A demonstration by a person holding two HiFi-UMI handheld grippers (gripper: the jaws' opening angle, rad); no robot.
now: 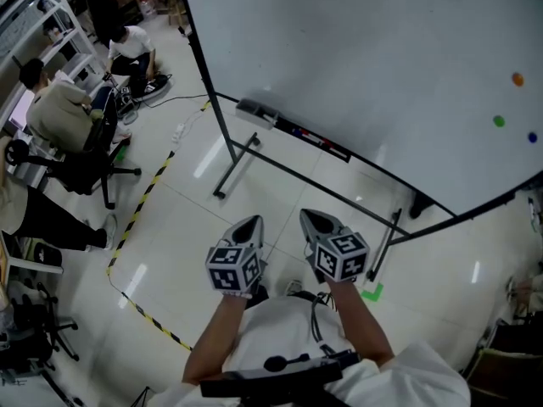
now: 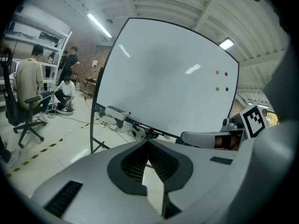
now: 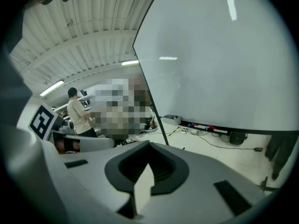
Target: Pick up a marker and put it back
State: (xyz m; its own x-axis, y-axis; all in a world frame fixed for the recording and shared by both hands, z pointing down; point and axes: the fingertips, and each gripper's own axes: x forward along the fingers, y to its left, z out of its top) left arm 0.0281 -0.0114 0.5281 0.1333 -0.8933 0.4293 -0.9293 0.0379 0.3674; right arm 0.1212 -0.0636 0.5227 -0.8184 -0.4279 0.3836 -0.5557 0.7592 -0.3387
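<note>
A pale tiled floor carries a whiteboard on a black stand at the far side. The markers lie in its tray along the lower edge, right of a grey eraser. Near the body, both forearms reach forward side by side. The left gripper and right gripper tilt slightly down toward the board, jaws pressed together, empty.

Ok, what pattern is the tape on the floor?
Floor tape is yellow-and-black striped; head view shows it best.
</note>
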